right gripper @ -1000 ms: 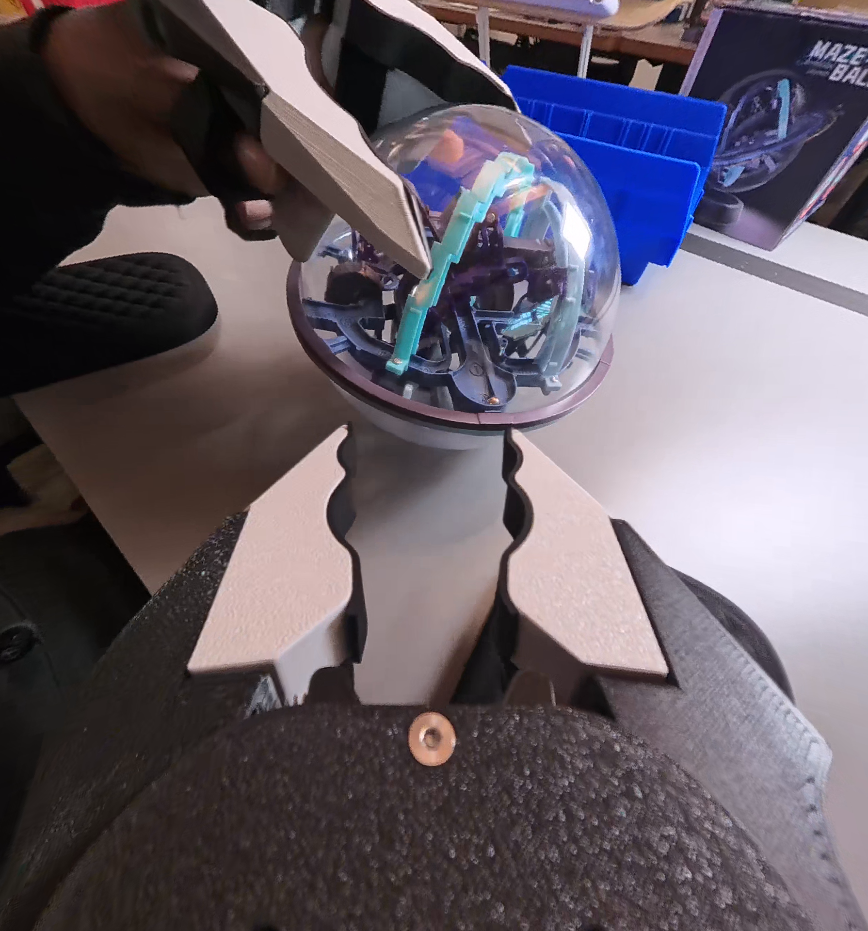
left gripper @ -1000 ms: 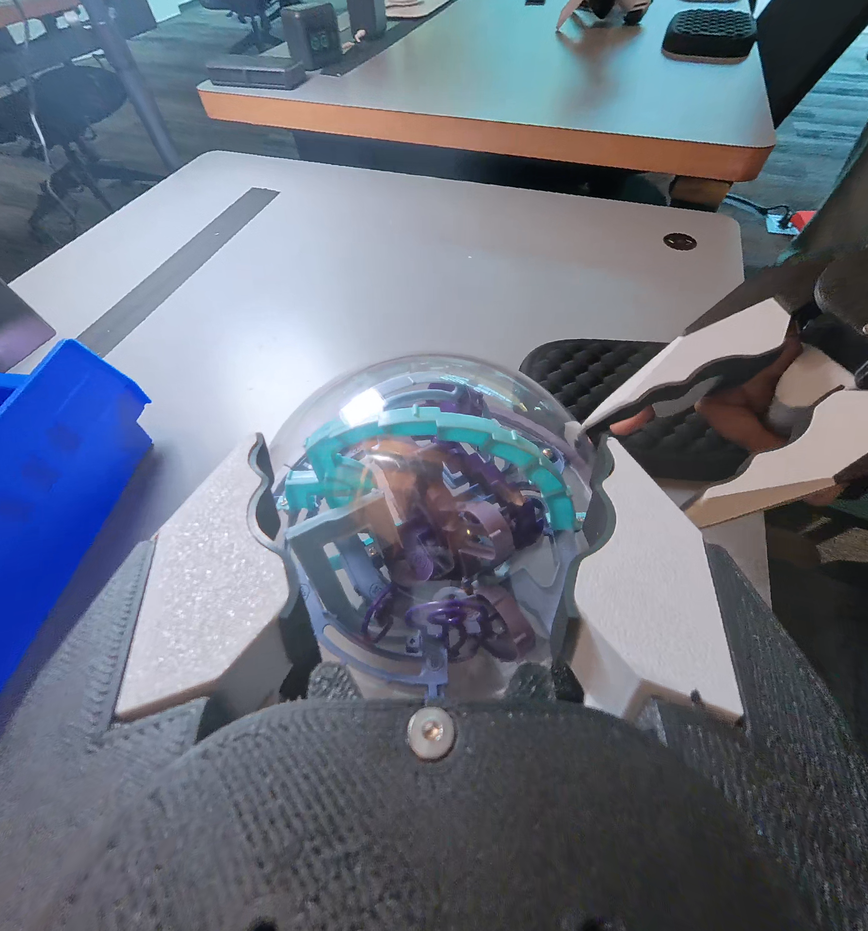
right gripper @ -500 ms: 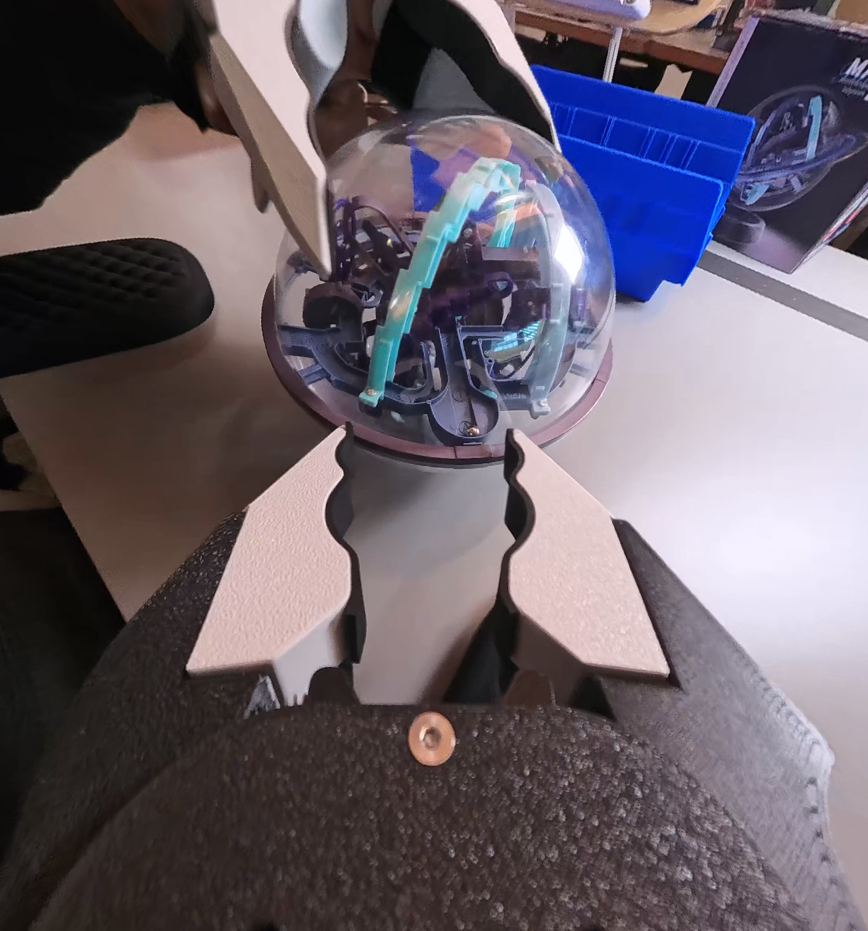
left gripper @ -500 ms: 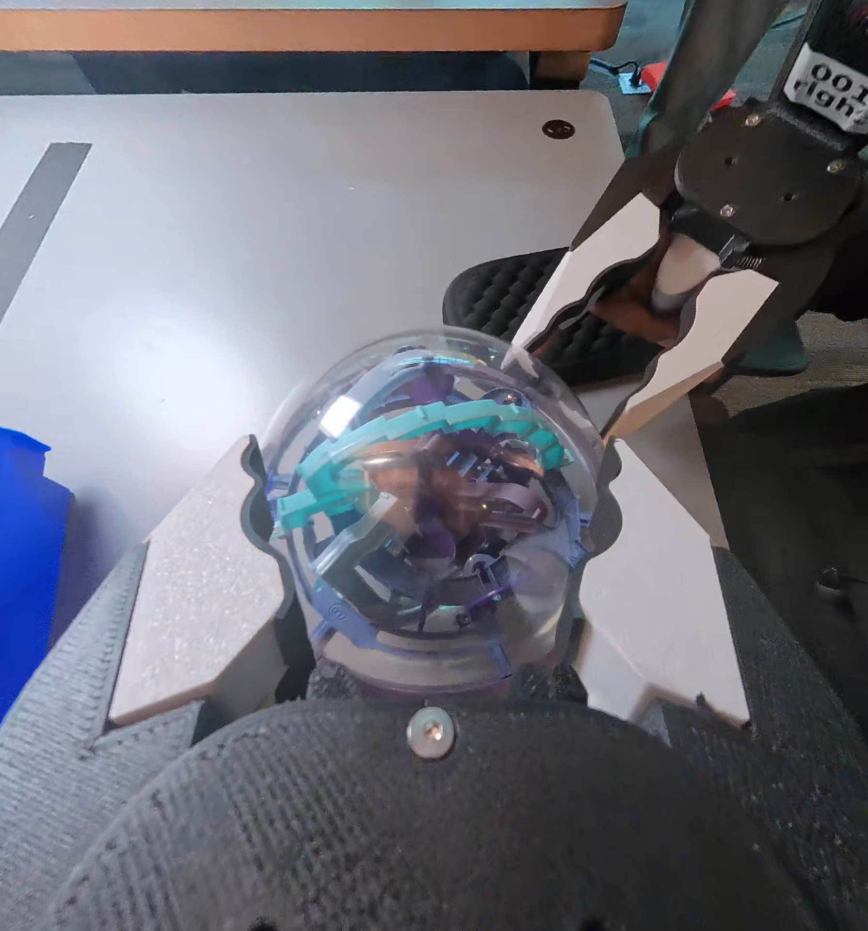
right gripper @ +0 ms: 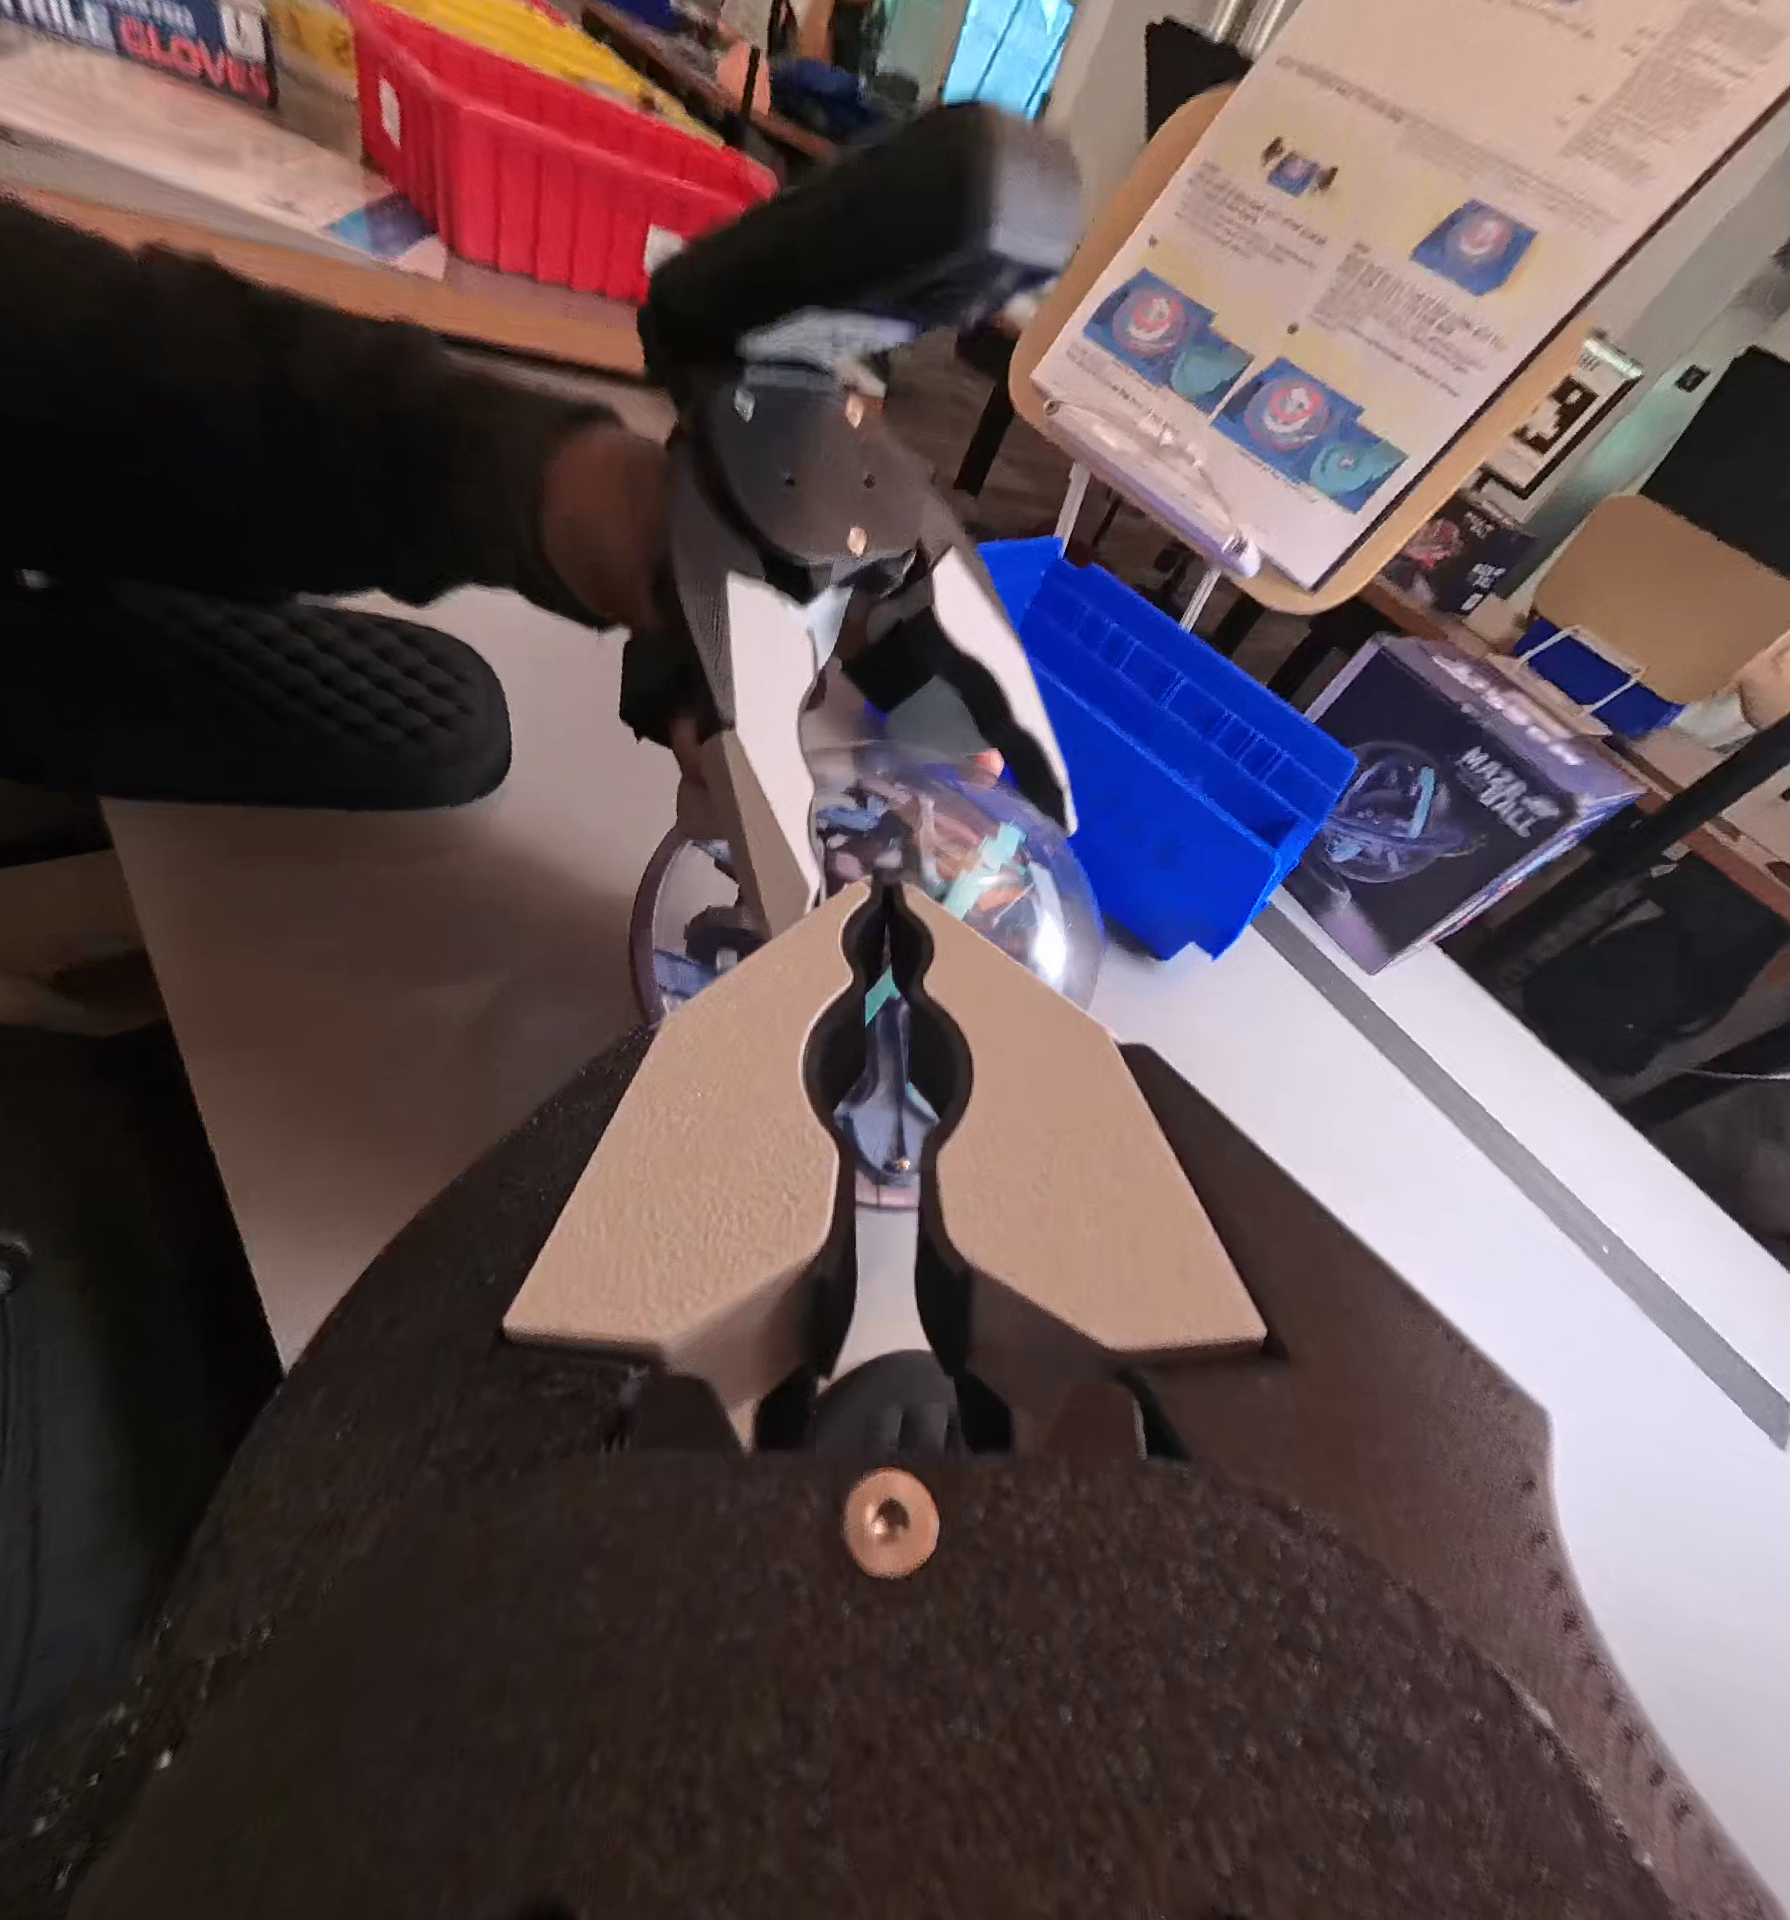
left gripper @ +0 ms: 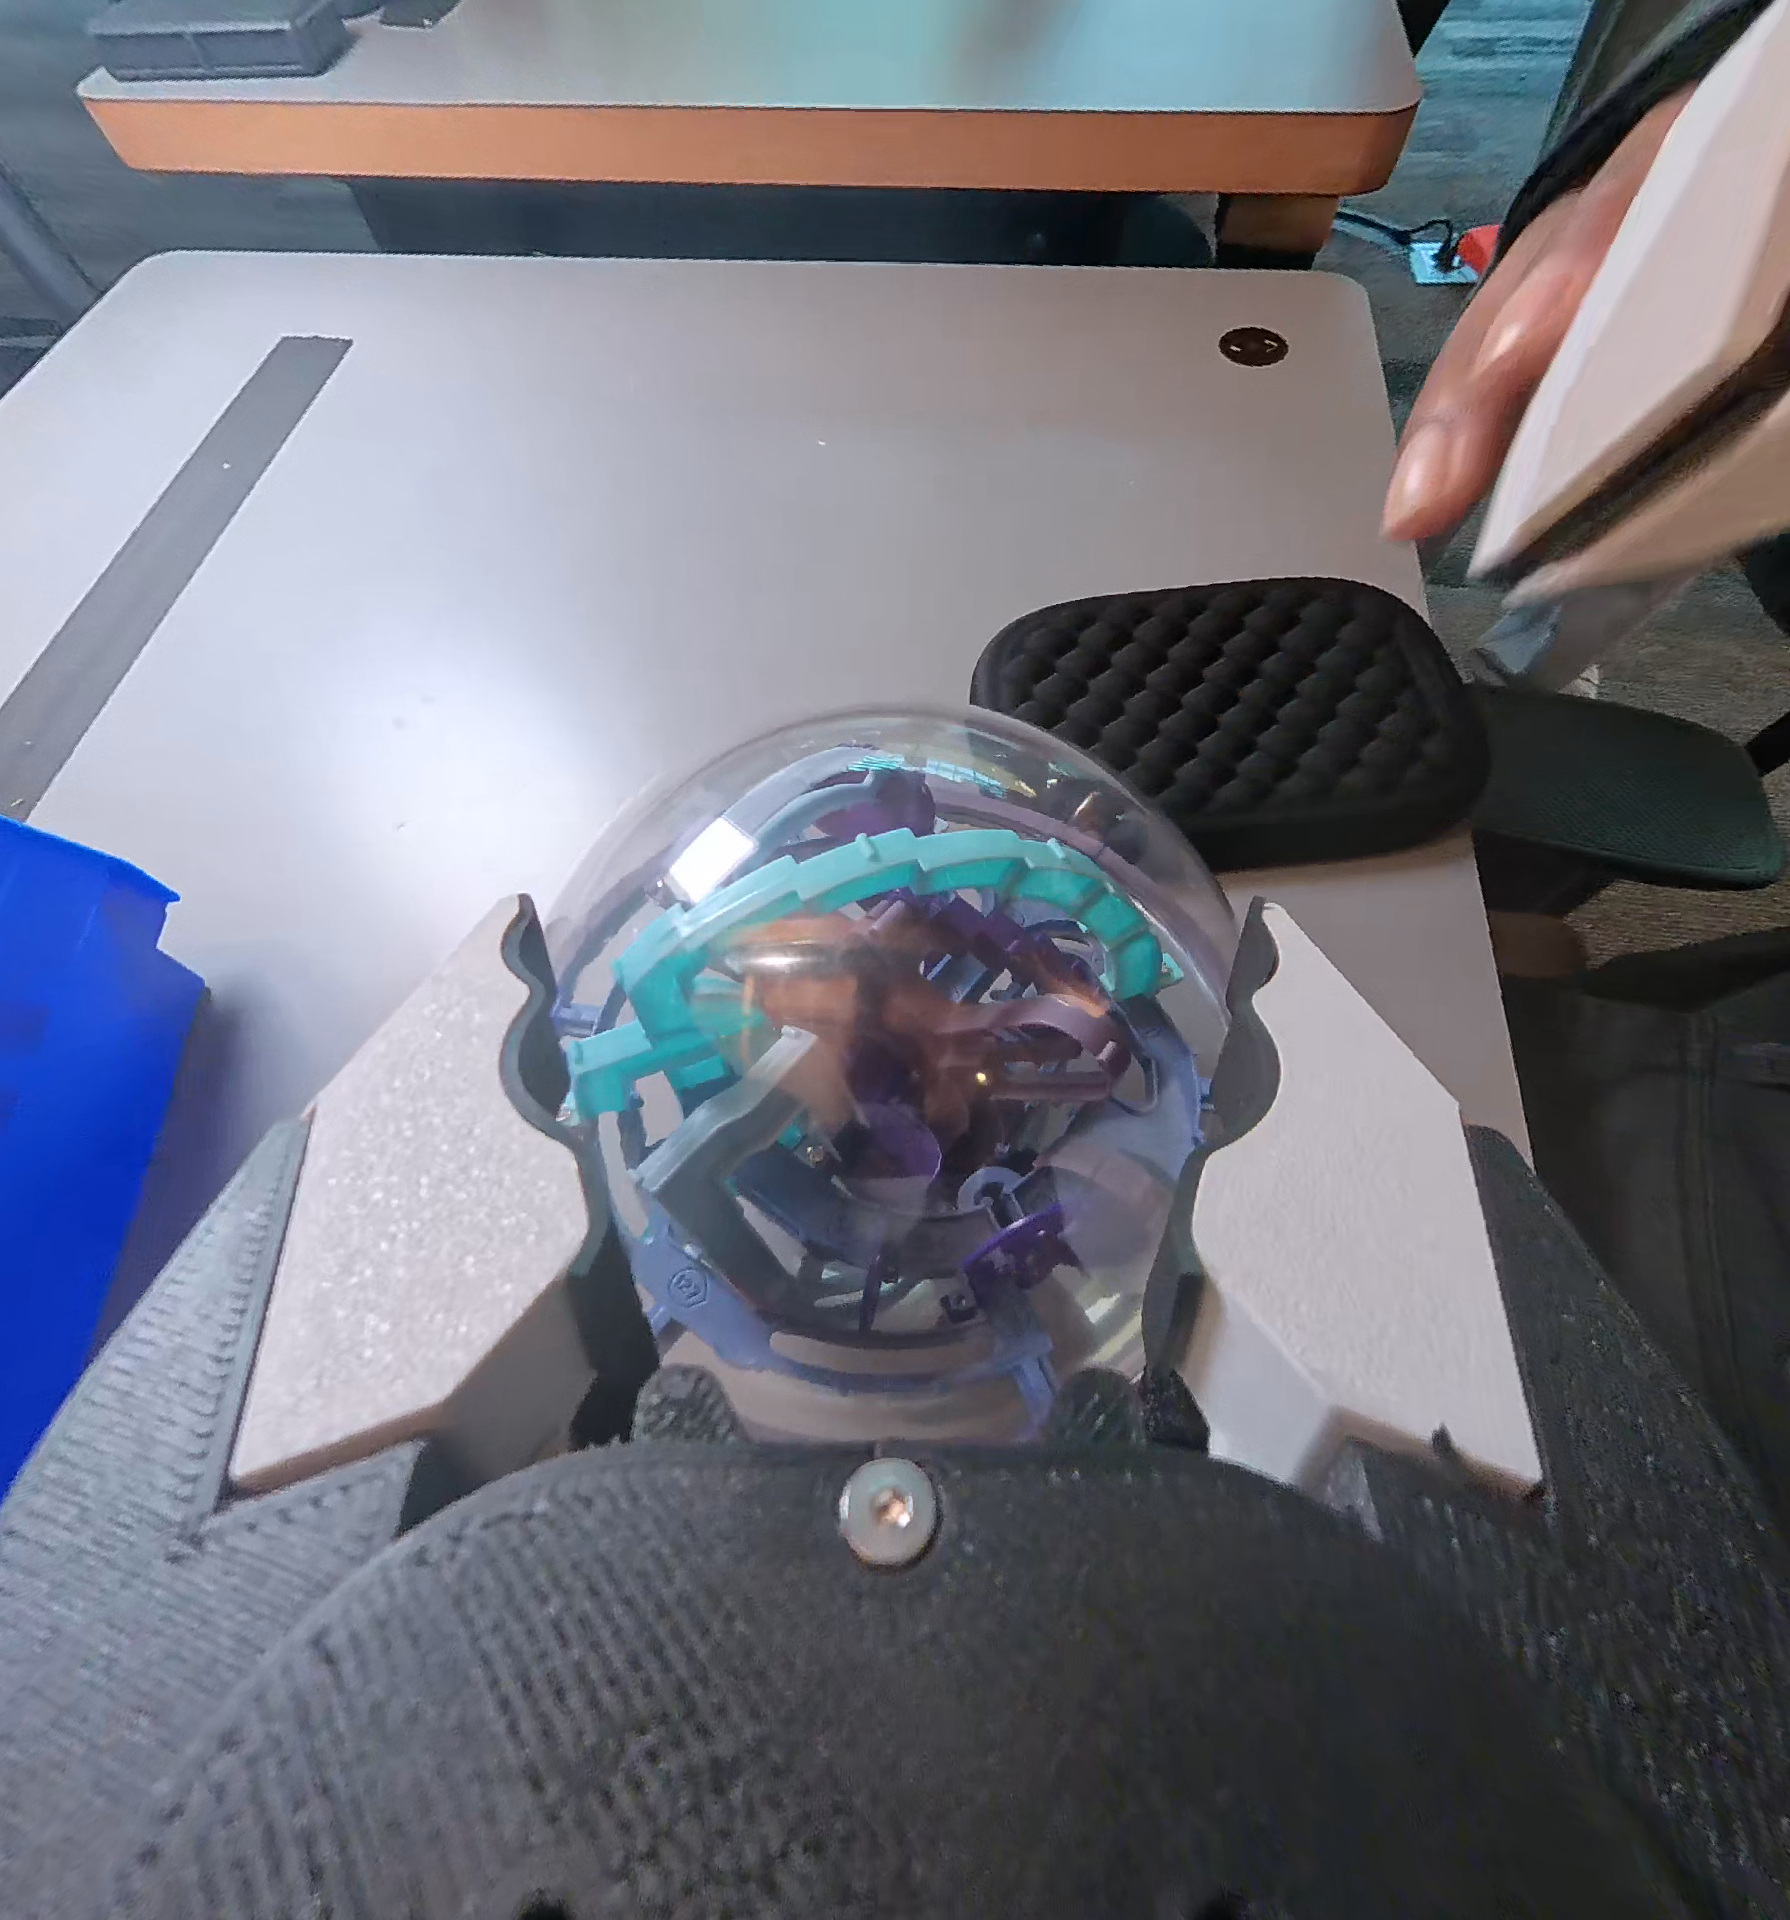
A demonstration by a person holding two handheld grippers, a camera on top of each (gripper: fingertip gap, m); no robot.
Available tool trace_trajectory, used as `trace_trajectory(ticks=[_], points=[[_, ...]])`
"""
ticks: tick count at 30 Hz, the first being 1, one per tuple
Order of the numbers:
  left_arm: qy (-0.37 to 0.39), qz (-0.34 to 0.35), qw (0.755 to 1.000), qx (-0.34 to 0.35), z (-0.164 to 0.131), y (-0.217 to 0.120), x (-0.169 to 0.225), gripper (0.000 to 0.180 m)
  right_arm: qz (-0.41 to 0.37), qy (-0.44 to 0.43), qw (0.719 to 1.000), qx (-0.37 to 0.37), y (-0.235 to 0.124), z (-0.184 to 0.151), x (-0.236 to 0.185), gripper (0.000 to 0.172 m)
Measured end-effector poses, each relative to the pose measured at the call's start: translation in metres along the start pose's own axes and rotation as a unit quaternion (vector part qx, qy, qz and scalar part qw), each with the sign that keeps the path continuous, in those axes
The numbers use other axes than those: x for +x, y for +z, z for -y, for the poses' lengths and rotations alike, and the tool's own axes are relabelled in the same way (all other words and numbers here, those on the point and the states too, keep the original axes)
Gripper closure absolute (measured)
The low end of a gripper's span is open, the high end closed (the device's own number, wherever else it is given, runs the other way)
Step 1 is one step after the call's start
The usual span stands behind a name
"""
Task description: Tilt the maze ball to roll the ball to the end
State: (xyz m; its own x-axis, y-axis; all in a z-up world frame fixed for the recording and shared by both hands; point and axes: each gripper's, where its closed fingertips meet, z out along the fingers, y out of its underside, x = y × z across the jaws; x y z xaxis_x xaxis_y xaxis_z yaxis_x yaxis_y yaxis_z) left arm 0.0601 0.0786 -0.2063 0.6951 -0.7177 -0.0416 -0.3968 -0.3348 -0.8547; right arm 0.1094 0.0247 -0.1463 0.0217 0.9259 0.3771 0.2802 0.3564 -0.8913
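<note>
Because the task depends on tipping the whole toy, the left gripper (left gripper: 875, 961) clasps the maze ball (left gripper: 886, 1049) around its middle, one pale finger (left gripper: 423, 1174) pressed to each side of the clear dome. That wide, two-sided hold lets a turn of the wrist tilt the sphere without it slipping. Inside the dome, teal, purple and brown tracks curl around one another; the small rolling ball cannot be picked out among them, so progress along the course cannot be judged. The maze ball sits low over the pale grey surface (left gripper: 662, 499), near its right edge, so a slip would likely mean only a short drop.

The right gripper (right gripper: 886, 914) has its fingers drawn together on nothing and is off to the side, clear of the dome, probably so that it does not block the tilting. A blue bin (right gripper: 1171, 748) stands just beyond the ball, and a black padded armrest (left gripper: 1234, 717) lies at the surface's edge.
</note>
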Motion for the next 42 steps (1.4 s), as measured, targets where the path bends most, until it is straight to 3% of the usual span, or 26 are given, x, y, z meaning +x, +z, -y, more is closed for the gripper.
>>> trace_trajectory(ticks=[5,9,14,17,24,27,32,36,41,42], points=[[0.016,0.021,1.0,-0.002,0.002,0.002,0.006,0.054,-0.007,-0.004,0.999,-0.047,0.023,-0.043,0.001,0.172],[0.031,0.032,0.999,-0.007,0.003,0.004,0.01,0.054,-0.004,-0.009,0.999,-0.049,0.028,-0.036,0.039,0.172],[0.045,0.036,0.998,-0.006,0.004,0.005,0.015,0.055,0.084,-0.011,0.994,-0.068,0.055,-0.039,0.047,0.172],[0.048,0.039,0.998,-0.003,0.005,0.005,0.016,0.056,0.098,0.011,0.991,-0.091,0.061,-0.057,0.061,0.172],[0.033,0.031,0.999,0.004,0.005,0.004,0.015,0.056,0.137,0.077,0.985,-0.065,0.036,-0.081,0.044,0.172],[0.035,0.031,0.999,0.007,0.006,0.004,0.015,0.056,0.158,0.083,0.983,-0.039,0.025,-0.073,0.028,0.172],[0.041,0.034,0.999,0.007,0.006,0.004,0.017,0.057,0.144,0.072,0.987,-0.02,0.036,-0.052,0.036,0.172],[0.033,0.037,0.999,0.011,0.004,0.002,0.015,0.057,0.129,0.089,0.987,-0.043,0.045,-0.073,0.051,0.172],[0.027,0.039,0.999,0.022,0.004,-0.001,0.014,0.057,0.131,0.107,0.985,-0.028,0.027,-0.08,0.03,0.171],[0.029,0.039,0.999,0.023,0.003,-0.001,0.015,0.057,0.125,0.111,0.986,-0.025,0.023,-0.08,0.025,0.163]])
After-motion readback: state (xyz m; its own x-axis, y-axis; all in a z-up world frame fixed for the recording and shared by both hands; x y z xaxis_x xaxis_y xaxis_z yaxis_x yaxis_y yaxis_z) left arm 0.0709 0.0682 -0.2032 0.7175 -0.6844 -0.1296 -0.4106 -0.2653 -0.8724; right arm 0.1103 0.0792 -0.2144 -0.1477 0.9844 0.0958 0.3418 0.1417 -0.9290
